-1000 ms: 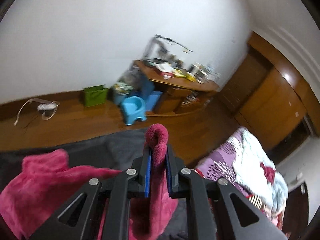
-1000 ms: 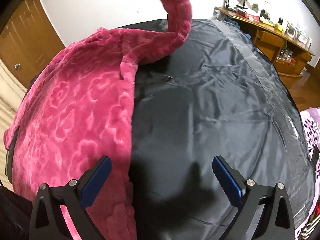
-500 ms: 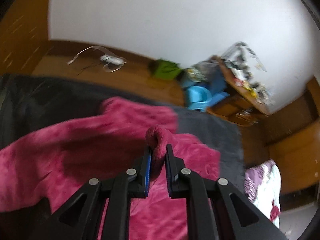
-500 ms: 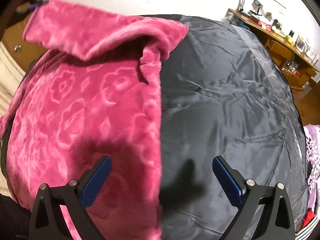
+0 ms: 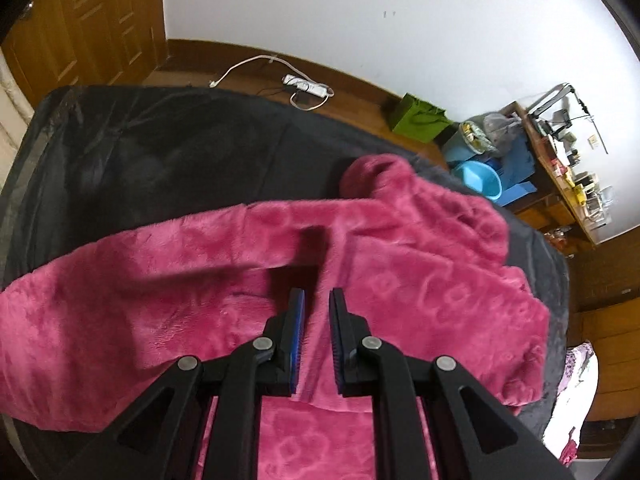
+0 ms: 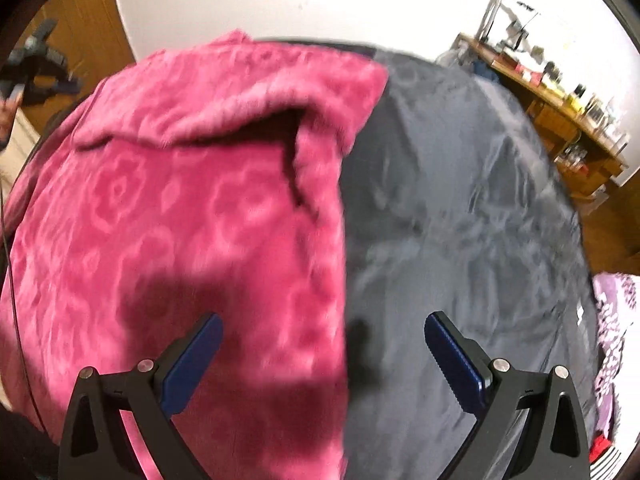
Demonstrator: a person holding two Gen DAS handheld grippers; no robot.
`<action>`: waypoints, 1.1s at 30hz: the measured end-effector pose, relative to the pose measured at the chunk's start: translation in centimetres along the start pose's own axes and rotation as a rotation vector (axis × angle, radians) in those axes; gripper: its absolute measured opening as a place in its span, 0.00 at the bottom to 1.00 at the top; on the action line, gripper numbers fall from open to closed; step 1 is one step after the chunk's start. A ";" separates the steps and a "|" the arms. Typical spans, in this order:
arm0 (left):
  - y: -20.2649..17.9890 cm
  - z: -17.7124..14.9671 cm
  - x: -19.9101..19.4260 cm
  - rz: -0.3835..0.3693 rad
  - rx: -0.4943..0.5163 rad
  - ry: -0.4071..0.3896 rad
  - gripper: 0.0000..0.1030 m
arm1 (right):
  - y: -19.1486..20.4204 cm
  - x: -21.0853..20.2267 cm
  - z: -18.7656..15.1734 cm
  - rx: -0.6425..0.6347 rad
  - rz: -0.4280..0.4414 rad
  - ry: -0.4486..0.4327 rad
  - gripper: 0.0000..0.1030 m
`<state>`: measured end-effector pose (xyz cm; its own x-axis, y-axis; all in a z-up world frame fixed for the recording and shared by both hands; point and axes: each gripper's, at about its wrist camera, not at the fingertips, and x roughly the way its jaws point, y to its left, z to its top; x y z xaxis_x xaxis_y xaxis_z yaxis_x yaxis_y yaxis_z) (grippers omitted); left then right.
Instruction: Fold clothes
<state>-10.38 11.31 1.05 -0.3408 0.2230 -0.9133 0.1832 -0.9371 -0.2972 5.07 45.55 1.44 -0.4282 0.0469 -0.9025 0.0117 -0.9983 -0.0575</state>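
- We see left gripper angled steeply down, jaws nearly together, pinching a fold of pink garment.
- Right gripper tilted down over garment's edge on dark sheet, jaws spread, empty.

The left gripper is coming down from high above the bed, and the end of the pink garment that it was pinching is now lying flat over the rest of the garment. The fold of fabric is no longer standing up between its blue pads. The right gripper is sliding sideways over the garment's edge on the dark sheet.
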 end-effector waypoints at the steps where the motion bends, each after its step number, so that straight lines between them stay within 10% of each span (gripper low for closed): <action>1: 0.2 -0.3 0.3 -0.015 -0.001 0.010 0.14 | -0.3 0.0 0.7 0.009 -0.008 -0.018 0.99; 13: -1.2 -3.6 4.3 -0.017 0.080 0.108 0.27 | -0.7 3.8 7.5 0.019 -0.008 -0.073 0.99; 25: -1.7 -3.9 6.9 0.087 0.139 0.113 0.33 | -9.8 5.3 7.3 0.311 -0.306 -0.031 0.99; 33: -2.6 -3.4 7.5 0.092 0.143 0.117 0.33 | -4.5 4.0 8.4 0.111 0.013 -0.083 0.99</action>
<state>-10.31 16.30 -5.98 -0.2175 0.1569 -0.9634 0.0730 -0.9816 -0.1763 -4.31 49.98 1.72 -0.5020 0.0354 -0.8642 -0.0801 -0.9968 0.0057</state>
